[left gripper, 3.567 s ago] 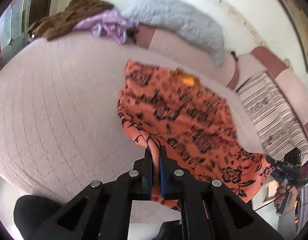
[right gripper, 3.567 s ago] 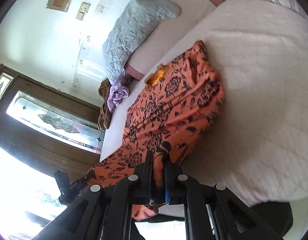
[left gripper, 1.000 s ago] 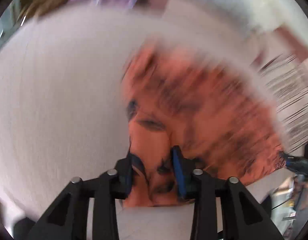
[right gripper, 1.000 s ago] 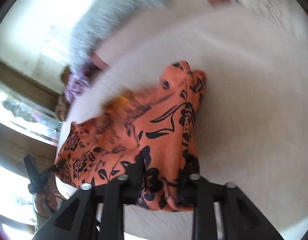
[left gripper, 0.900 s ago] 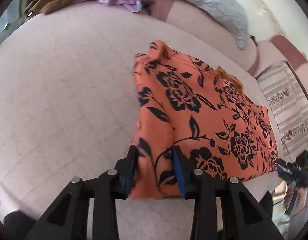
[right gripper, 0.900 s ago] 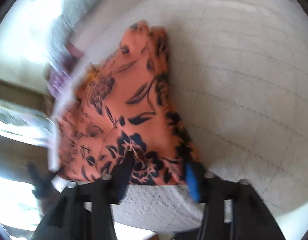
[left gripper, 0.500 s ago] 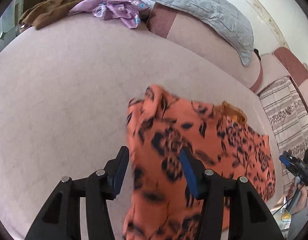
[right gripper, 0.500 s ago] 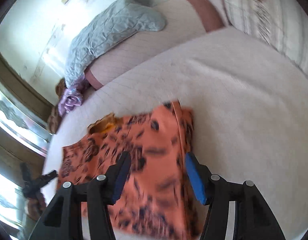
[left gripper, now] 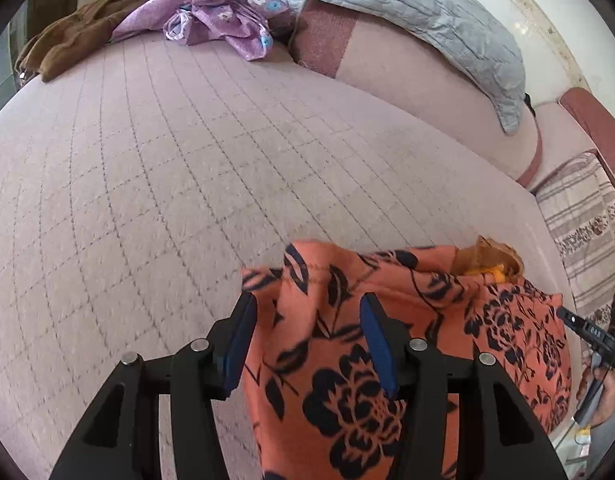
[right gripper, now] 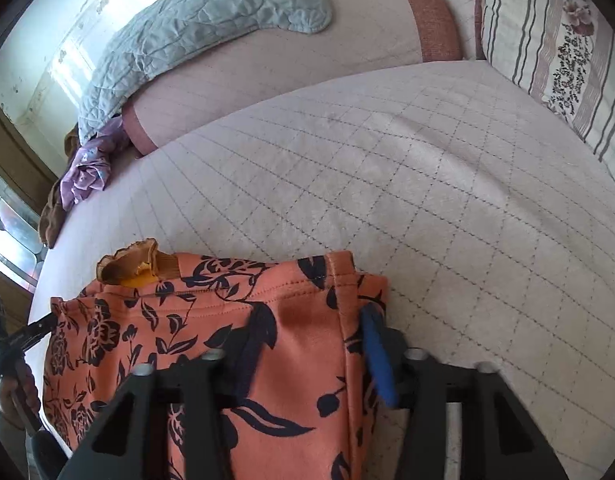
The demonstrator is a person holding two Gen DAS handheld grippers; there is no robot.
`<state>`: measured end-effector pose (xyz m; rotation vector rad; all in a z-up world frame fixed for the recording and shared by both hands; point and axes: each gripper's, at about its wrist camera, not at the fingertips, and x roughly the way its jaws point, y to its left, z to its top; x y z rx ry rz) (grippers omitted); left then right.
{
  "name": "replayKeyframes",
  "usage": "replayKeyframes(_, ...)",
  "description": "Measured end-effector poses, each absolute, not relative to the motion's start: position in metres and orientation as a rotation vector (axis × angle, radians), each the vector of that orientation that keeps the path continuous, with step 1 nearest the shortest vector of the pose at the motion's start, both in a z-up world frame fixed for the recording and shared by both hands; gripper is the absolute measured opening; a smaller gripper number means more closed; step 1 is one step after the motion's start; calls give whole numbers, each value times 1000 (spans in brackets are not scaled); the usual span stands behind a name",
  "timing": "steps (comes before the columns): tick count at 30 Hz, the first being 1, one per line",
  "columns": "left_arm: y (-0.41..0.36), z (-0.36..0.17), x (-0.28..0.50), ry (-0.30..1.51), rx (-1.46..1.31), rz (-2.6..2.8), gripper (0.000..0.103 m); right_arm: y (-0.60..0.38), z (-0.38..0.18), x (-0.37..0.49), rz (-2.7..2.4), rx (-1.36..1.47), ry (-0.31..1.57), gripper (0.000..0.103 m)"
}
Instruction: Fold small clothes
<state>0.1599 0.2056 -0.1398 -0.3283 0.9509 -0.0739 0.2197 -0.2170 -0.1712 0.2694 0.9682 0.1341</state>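
Observation:
An orange garment with a dark flower print [left gripper: 387,344] lies folded on the pale quilted bed, near its front edge. It also shows in the right wrist view [right gripper: 211,332]. A small mustard frilled piece [left gripper: 491,258] sticks out at its far edge. My left gripper [left gripper: 307,344] is open, its blue pads standing apart over the garment's left corner. My right gripper [right gripper: 311,344] is open over the garment's right corner, with cloth lying across its left finger. Each view shows the other gripper small at the garment's far side.
The quilted bed [left gripper: 167,184] stretches ahead. At its back stand pink bolsters [left gripper: 407,80] with a grey quilted blanket [left gripper: 407,12] over them, a purple flowered cloth [left gripper: 219,16] and a brown cloth [left gripper: 91,20]. A striped pillow [right gripper: 559,48] lies at the right.
Both grippers have let go of the orange garment, which they held shut 3.6 s ago. They folded it over onto the bed, opened, and have drawn back toward its near edge.

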Motion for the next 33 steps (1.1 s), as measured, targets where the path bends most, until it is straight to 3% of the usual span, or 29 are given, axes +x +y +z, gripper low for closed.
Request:
replayKeyframes(1, 205, -140, 163, 950, -325, -69, 39, -217, -173, 222, 127, 258, 978, 38)
replayKeyframes(2, 204, -141, 165, 961, -319, -68, 3, -217, -174, 222, 125, 254, 988, 35)
replayKeyframes(6, 198, -121, 160, 928, -275, -41, 4, -211, -170, 225, 111, 198, 1006, 7)
replayKeyframes(10, 198, -92, 138, 820, -271, -55, 4, -202, -128, 204, 94, 141, 881, 7)
replayKeyframes(12, 201, -102, 147, 847, -276, -50, 4, -206, -118, 197, 67, 139, 847, 7)
replayKeyframes(16, 203, -158, 179, 1005, -284, -9, 5, -232, -162, 222, 28, 239, 965, 7)
replayKeyframes(25, 203, -153, 174, 997, -271, -4, 5, -245, -187, 231, 63, 330, 1029, 8)
replayKeyframes(29, 201, -152, 181, 1002, -242, 14, 8, -253, -190, 236, 65, 341, 1059, 27)
replayKeyframes(31, 201, -138, 173, 989, -239, 37, 10, -263, -184, 237, 32, 363, 1077, 42)
replayKeyframes(33, 202, -121, 158, 944, -233, 41, 20, -276, -166, 225, -5, 400, 1017, 48)
